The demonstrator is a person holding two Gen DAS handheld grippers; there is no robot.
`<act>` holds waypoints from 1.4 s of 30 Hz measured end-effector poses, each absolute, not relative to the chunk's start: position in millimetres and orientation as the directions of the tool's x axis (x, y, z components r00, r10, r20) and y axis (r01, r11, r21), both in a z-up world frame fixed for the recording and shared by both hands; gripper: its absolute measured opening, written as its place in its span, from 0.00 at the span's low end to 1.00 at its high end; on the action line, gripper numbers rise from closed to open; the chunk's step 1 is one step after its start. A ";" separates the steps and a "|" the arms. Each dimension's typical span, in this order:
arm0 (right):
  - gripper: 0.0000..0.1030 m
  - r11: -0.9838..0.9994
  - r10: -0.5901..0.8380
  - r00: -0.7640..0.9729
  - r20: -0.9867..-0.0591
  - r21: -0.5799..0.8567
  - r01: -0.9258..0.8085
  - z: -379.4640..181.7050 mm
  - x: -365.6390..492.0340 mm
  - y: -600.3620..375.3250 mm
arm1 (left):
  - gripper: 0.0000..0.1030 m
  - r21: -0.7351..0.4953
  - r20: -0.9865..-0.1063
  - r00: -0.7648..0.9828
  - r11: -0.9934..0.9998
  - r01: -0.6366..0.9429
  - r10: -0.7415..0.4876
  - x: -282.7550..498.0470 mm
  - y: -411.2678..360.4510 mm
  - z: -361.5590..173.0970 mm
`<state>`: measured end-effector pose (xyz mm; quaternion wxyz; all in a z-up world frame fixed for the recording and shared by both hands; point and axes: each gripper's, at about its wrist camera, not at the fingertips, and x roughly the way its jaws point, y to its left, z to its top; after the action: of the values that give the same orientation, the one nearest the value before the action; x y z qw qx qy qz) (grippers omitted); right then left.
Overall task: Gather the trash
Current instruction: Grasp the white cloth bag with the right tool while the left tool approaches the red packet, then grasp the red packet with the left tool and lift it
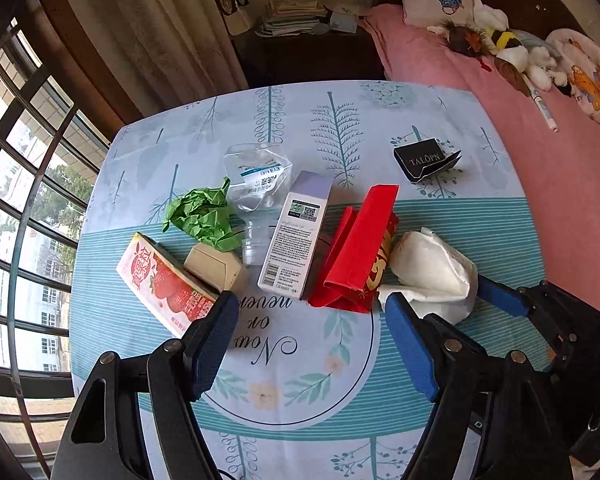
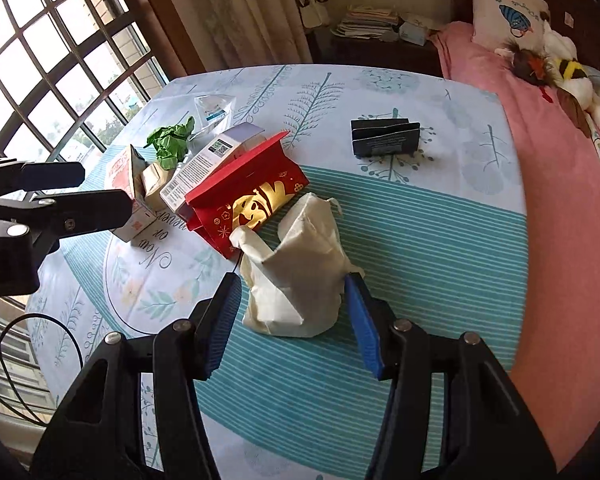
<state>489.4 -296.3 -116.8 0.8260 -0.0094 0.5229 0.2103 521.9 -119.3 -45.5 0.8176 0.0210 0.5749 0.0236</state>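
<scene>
Trash lies on the patterned tablecloth (image 1: 420, 112): a crumpled white paper bag (image 2: 296, 276), a red and gold box (image 2: 248, 196), a white and purple carton (image 1: 294, 236), a strawberry drink carton (image 1: 164, 280), a small beige box (image 1: 214, 266), crumpled green paper (image 1: 202, 216), a crushed clear bottle (image 1: 256, 184) and a black folded box (image 1: 426, 160). My right gripper (image 2: 292, 290) is open with its fingers on either side of the white bag. My left gripper (image 1: 312, 306) is open and empty, just in front of the red box (image 1: 356, 252) and the white and purple carton.
A pink bed (image 1: 540, 152) with a pillow and plush toys runs along the table's right side. A barred window (image 2: 60, 60) is at the left. A dark cabinet (image 1: 308, 52) with stacked papers stands behind the table. A black cable (image 2: 4, 344) hangs at the left edge.
</scene>
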 end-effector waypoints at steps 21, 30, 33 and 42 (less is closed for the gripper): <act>0.22 0.896 0.439 0.359 -0.823 0.371 -0.244 -127.1 494.4 -361.3 | 0.57 0.106 -0.966 0.243 0.993 0.052 0.091 591.6 -153.4 -111.8; 0.22 0.893 0.448 0.363 -0.818 0.387 -0.230 -125.9 489.7 -361.7 | 0.55 0.146 -0.964 0.242 0.982 0.123 0.113 596.0 -178.1 -117.9; 0.22 0.892 0.450 0.360 -0.817 0.390 -0.228 -126.6 489.3 -361.8 | 0.50 0.136 -0.972 0.207 0.985 0.104 0.112 596.1 -173.8 -127.5; 0.22 0.887 0.459 0.354 -0.815 0.401 -0.228 -130.2 486.1 -358.7 | 0.44 0.012 -0.986 0.165 1.000 0.014 0.010 594.6 -142.9 -142.2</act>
<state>486.1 -358.7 -130.2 0.8156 0.1093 0.5277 0.2106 594.6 -142.9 -142.2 0.7633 0.0093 0.6460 -0.0014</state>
